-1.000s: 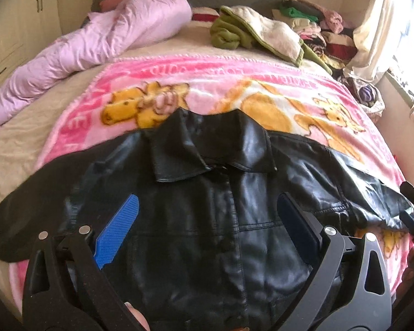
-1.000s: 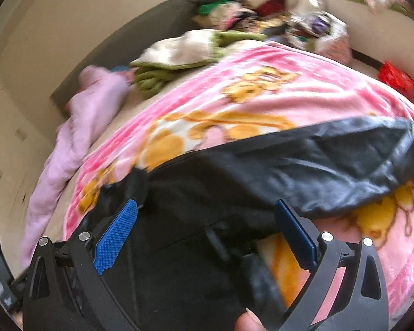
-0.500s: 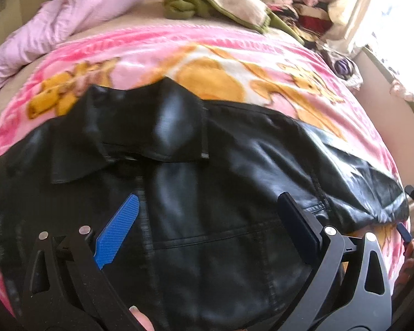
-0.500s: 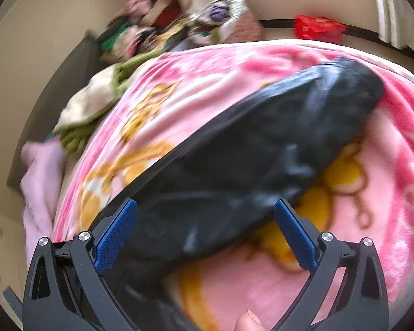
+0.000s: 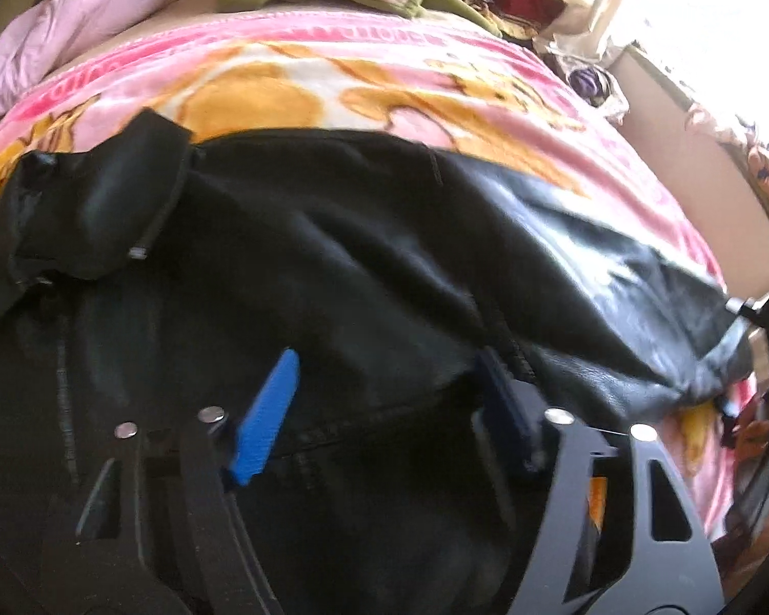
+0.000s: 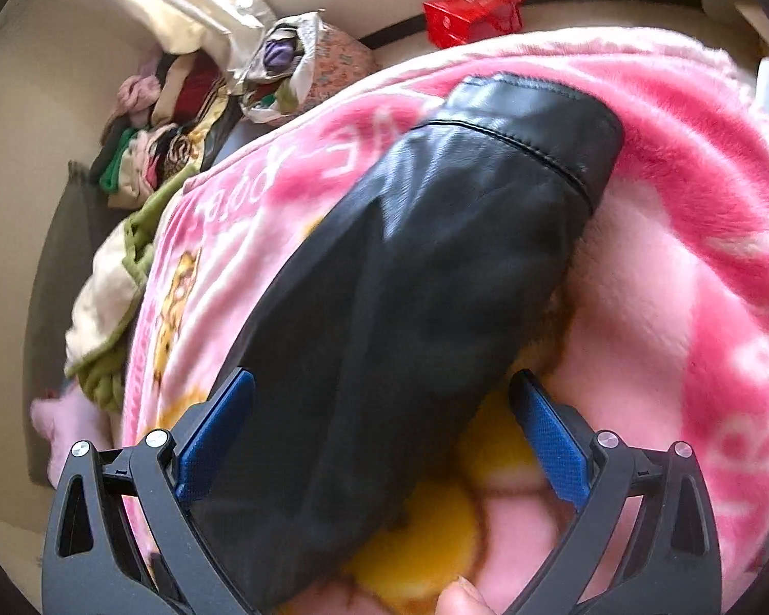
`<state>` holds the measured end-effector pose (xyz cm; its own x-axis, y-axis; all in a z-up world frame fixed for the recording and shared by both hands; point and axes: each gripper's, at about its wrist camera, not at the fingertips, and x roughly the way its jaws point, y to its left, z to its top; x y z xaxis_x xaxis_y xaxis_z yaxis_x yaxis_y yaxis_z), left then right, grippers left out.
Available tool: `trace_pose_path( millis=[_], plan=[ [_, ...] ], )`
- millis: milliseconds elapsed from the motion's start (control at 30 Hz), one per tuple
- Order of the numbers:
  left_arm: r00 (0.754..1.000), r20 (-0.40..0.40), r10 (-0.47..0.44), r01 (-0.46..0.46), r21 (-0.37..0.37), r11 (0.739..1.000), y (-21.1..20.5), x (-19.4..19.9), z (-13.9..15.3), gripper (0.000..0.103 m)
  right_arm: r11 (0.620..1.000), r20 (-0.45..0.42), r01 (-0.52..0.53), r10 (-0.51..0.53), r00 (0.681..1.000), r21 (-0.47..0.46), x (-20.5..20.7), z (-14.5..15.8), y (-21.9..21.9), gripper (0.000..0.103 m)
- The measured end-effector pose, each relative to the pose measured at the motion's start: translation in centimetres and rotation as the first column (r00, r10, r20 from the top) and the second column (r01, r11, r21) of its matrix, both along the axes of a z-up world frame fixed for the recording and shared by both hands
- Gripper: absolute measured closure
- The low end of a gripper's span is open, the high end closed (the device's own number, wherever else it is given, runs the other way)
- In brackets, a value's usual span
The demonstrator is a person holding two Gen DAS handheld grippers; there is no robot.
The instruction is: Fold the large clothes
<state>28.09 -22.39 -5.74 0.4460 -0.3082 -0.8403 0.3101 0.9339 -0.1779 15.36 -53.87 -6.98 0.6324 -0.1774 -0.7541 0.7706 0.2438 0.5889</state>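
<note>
Hovering spread over the sleeve (image 6: 410,277) of the black jacket (image 5: 292,266) on the bed, right tongs (image 6: 382,410) straddle it, long axis running away toward its cuff, while left tongs (image 5: 384,410), also apart, probably hang above the chest.

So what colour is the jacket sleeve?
Black, shiny like leather; the sleeve shows best in the right wrist view.
</note>
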Motion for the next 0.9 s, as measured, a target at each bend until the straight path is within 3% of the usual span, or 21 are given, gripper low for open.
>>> trace_pose_path(
  millis=[100,167,200,233,267,333,367,433,533,633,767,900],
  plan=[
    [0.997,0.065,-0.033,0.027,0.1,0.995,-1.5,-0.7,-0.9,0.043,0.999,0.055,0.033,-0.035,0.998,0.035,-0.2,-1.0,-1.4,0.004],
    [0.997,0.062,-0.04,0.035,0.083,0.996,-1.2,-0.5,-0.8,0.043,0.999,0.105,0.035,-0.038,0.994,0.03,-0.4,-1.0,-1.9,0.008],
    [0.998,0.052,-0.039,0.035,0.07,0.997,-0.8,-0.4,-0.5,0.043,0.999,0.141,0.029,-0.031,0.989,0.018,-0.4,-0.7,-2.0,0.016],
    [0.999,0.04,-0.032,0.03,0.051,0.998,-0.4,-0.4,0.0,0.043,1.0,0.172,0.022,-0.023,0.985,0.011,-0.4,-0.4,-2.0,0.041],
    [0.999,0.035,-0.035,0.034,0.009,0.999,-0.1,-0.9,0.9,0.043,1.0,0.175,0.023,-0.023,0.984,0.006,-0.4,-0.1,-2.1,0.059],
    [0.996,0.027,-0.087,0.087,-0.025,0.996,-0.8,-1.9,1.0,0.041,1.0,0.209,0.006,-0.002,0.978,-0.016,-0.3,0.9,-1.8,0.079],
    [0.993,0.021,-0.114,0.114,0.026,0.993,-1.7,-2.3,0.3,0.041,1.0,0.233,-0.006,0.013,0.972,-0.03,-0.2,1.5,-1.8,0.084],
    [0.987,0.046,-0.155,0.15,0.084,0.985,-2.3,-2.6,-0.4,0.04,0.995,0.277,-0.05,0.072,0.958,-0.084,0.2,3.2,-1.0,0.089],
    [0.991,0.027,-0.127,0.127,0.015,0.992,-0.1,-1.8,0.6,0.037,0.973,0.342,-0.147,0.202,0.918,-0.179,1.3,6.5,1.3,0.092],
    [0.997,0.048,-0.065,0.068,-0.064,0.996,4.2,-0.7,3.6,0.025,0.927,0.37,-0.243,0.341,0.864,-0.286,2.5,10.1,4.4,0.093],
    [0.997,0.061,0.049,-0.039,-0.156,0.987,11.2,0.5,7.9,0.017,0.834,0.396,-0.362,0.525,0.754,-0.417,4.5,14.1,9.8,0.094],
    [0.982,0.052,0.182,-0.16,-0.282,0.946,18.9,0.8,11.2,0.01,0.731,0.377,-0.455,0.664,0.645,-0.509,6.5,16.3,15.7,0.094]
  ],
)
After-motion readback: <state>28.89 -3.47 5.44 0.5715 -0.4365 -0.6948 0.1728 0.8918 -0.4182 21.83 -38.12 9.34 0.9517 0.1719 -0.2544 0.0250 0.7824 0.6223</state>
